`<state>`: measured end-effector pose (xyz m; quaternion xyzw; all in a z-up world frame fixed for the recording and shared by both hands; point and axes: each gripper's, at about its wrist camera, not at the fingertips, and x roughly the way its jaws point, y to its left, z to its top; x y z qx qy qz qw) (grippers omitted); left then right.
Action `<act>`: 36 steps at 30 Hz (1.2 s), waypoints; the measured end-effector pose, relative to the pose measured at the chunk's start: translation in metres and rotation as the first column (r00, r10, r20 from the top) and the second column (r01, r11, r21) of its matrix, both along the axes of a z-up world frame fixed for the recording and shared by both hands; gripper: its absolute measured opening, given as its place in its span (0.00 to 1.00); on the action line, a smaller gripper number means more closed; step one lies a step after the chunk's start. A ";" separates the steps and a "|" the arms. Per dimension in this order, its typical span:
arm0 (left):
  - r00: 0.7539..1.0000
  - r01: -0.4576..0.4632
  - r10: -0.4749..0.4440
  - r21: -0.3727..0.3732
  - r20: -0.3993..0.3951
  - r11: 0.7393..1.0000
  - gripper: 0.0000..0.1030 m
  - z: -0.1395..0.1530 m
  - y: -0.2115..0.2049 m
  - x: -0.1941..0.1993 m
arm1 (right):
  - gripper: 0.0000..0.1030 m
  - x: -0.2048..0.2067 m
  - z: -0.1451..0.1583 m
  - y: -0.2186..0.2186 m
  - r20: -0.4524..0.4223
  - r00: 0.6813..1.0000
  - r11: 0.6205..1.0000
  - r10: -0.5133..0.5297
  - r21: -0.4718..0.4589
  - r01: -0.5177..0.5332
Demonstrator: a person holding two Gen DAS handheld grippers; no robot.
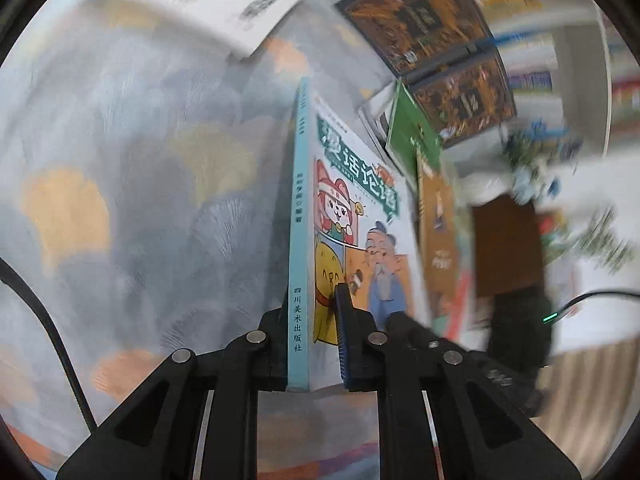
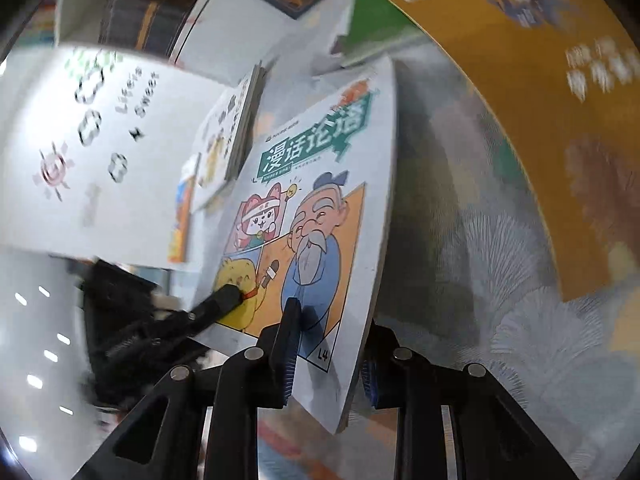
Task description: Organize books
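Clamped on the spine end of the comic book (image 1: pixel 352 216), my left gripper (image 1: pixel 316 344) held it on edge at the six o'clock of its own view, one finger behind the teal spine (image 1: pixel 298 240) and the blue-padded one pressed on the front cover. At nine o'clock lay the patterned cloth (image 1: pixel 120 200) of grey, blue and orange that covered the counter, and at eleven o'clock a white booklet (image 1: pixel 224 0) lay flat on it, blurred. Toward one o'clock two dark brown and gold books (image 1: pixel 440 40) lay side by side, with a green book (image 1: pixel 412 136) leaning below them.

In the right wrist view, a white printed sheet (image 2: pixel 100 152) stood at nine o'clock. My left gripper's finger (image 2: pixel 224 298) showed at seven o'clock, touching the cover. My right gripper (image 2: pixel 328 360) was shut on the same comic book (image 2: pixel 312 220) at six o'clock, its pad on the lower cover near the open edge. A mustard-yellow book (image 2: pixel 540 120) curved across two o'clock, too smeared to read.
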<state>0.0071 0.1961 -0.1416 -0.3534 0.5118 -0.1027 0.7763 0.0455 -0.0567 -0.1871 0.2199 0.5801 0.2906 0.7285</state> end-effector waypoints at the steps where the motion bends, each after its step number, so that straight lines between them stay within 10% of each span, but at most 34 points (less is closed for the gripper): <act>1: 0.999 0.038 -0.040 0.089 0.023 0.995 0.14 0.008 -0.007 -0.001 | 0.26 -0.003 0.005 0.006 0.029 0.999 0.999 0.015 -0.043 -0.014; 6: 0.977 0.176 -0.201 0.261 0.073 0.949 0.14 0.032 -0.026 -0.001 | 0.26 -0.016 0.020 0.029 0.107 0.990 0.978 0.096 -0.194 -0.074; 20: 0.926 0.275 -0.308 0.169 0.217 0.947 0.15 0.081 0.020 -0.010 | 0.26 -0.068 0.073 0.081 0.269 0.940 0.945 0.208 -0.303 -0.123; 29: 0.916 0.160 -0.218 0.191 0.337 0.968 0.16 0.107 0.106 0.045 | 0.29 0.009 0.111 0.152 0.344 0.920 0.963 0.188 -0.247 -0.104; 36: 0.932 0.077 -0.125 0.152 0.341 0.985 0.18 0.077 0.169 0.092 | 0.31 0.084 0.084 0.221 0.218 0.954 0.968 0.206 -0.189 -0.165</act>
